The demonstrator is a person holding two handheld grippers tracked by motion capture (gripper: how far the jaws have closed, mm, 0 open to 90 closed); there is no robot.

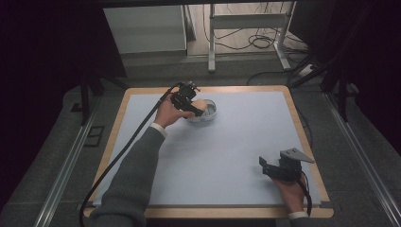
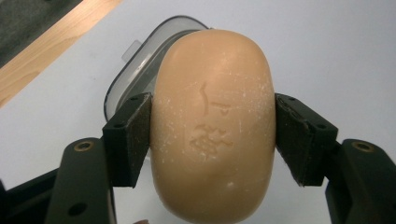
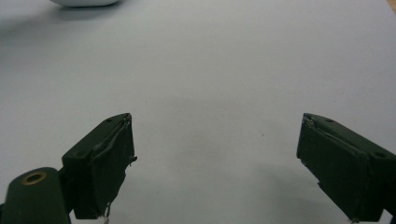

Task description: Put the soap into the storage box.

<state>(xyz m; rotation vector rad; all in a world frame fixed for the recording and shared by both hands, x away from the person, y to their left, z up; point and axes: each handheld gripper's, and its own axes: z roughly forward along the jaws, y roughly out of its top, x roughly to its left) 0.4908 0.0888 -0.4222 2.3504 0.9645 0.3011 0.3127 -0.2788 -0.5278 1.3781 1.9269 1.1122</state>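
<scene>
**Soap bar clamped in L gripper over its dish; R gripper wide, idle**

L side first: the left gripper (image 1: 193, 109) sits near the table's (image 1: 142, 90) far edge, w/ the person's left hand (image 1: 169, 113) wrapped round it and a grey sleeve (image 1: 132, 175) running down to the bottom of the high view. Black cable (image 1: 124, 146) trails from it back over the table's near-left part. In the left gripper view both pads (image 2: 135, 135) press the long sides of a tan oval soap bar (image 2: 212, 126), stamped marks faint on its face, white flecks along the edges. Bar is gripped across its middle, roughly upright in that view, held off the white table cover (image 1: 236, 142). Just behind and under it: a clear plastic soap dish (image 2: 135, 70), rounded corners, small tab on its rim; can't tell if bar touches it.

Centre: bare white cover, wood border round it.

R side: the right gripper (image 1: 265, 166) rests near the table's near-right corner, well apart from the soap, right hand (image 1: 289, 187) behind it, grey three-cornered plate on top. In the right gripper view its jaws stand wide apart, nothing between them, just cover below; the dish's pale edge (image 3: 84, 2) peeks in at top left.
</scene>
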